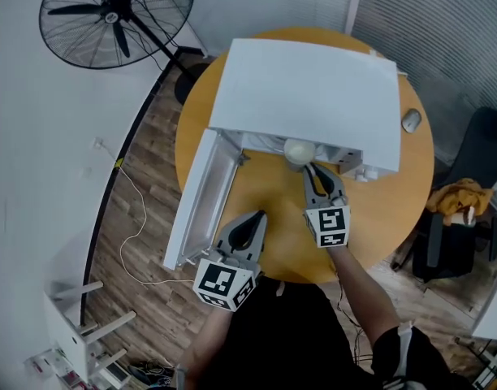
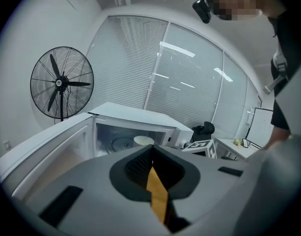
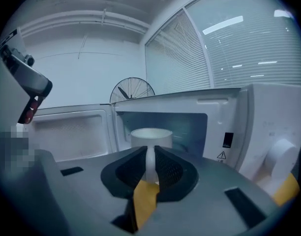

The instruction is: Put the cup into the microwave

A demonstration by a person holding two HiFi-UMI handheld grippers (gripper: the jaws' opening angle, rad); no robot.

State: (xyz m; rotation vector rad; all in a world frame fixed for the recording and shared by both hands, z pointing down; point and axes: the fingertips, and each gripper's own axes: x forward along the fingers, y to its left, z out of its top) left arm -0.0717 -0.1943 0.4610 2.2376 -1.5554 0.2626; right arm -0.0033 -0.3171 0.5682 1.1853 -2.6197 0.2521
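Note:
The white microwave point(image 1: 313, 96) stands on a round wooden table point(image 1: 265, 177), its door point(image 1: 201, 197) swung open to the left. My right gripper point(image 1: 313, 173) is shut on the handle of a white cup point(image 1: 298, 150), which hangs at the mouth of the oven. In the right gripper view the cup point(image 3: 150, 136) sits upright just past the jaws, with the oven cavity point(image 3: 190, 124) behind it. My left gripper point(image 1: 258, 216) is shut and holds nothing; it hovers over the table beside the open door. From the left gripper view the cup point(image 2: 143, 140) shows in front of the cavity.
A standing fan point(image 1: 117, 15) is on the floor at the far left. A small grey mouse point(image 1: 411, 120) lies on the table to the right of the oven. A dark chair with yellow cloth point(image 1: 460, 201) stands at the right. A white cable point(image 1: 135, 218) trails over the floor.

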